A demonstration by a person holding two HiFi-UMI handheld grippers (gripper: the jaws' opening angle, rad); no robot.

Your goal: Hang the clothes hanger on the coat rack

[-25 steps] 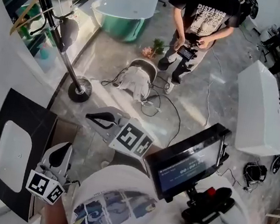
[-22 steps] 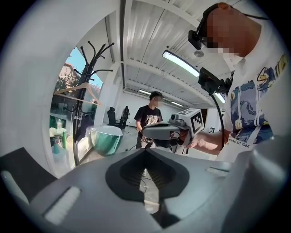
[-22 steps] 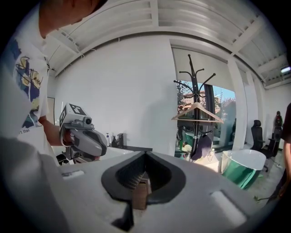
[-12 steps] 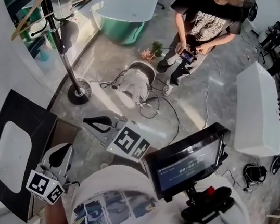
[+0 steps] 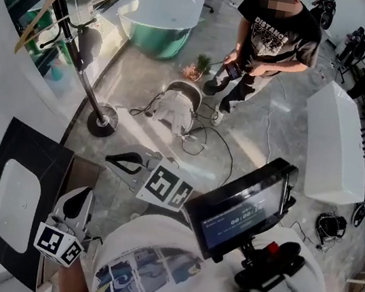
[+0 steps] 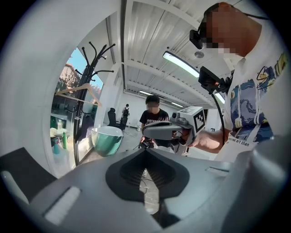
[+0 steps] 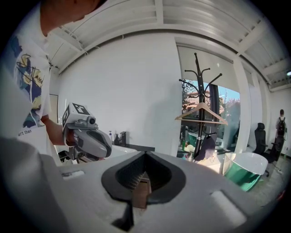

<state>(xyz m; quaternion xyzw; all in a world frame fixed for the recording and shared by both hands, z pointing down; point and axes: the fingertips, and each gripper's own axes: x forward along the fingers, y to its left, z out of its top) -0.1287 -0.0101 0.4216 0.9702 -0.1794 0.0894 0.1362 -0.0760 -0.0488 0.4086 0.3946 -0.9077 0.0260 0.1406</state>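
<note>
A wooden clothes hanger [image 5: 53, 8] hangs on the black coat rack [image 5: 80, 57] at the upper left of the head view, with a dark garment [image 5: 89, 43] below it. My left gripper [image 5: 84, 192] is low at the left, over the edge of a black counter, with its jaws shut and nothing in them. My right gripper [image 5: 110, 159] is just right of it over the floor, shut and empty, pointing toward the rack's base. The left gripper view shows the hanger [image 6: 75, 93] on the rack [image 6: 86, 104] far off. In the right gripper view the hanger [image 7: 201, 112] is well beyond the shut jaws.
A green bathtub [image 5: 160, 18] stands behind the rack. A person [image 5: 271, 42] holding a phone stands at the back. A round device with cables [image 5: 177, 103] lies on the floor. A black counter with a white basin [image 5: 31, 145] is at the left, a white box [image 5: 337, 142] at the right.
The person at the back has stepped to the right. My right gripper has drifted slightly left and down. The left gripper and the hanger have not moved.
</note>
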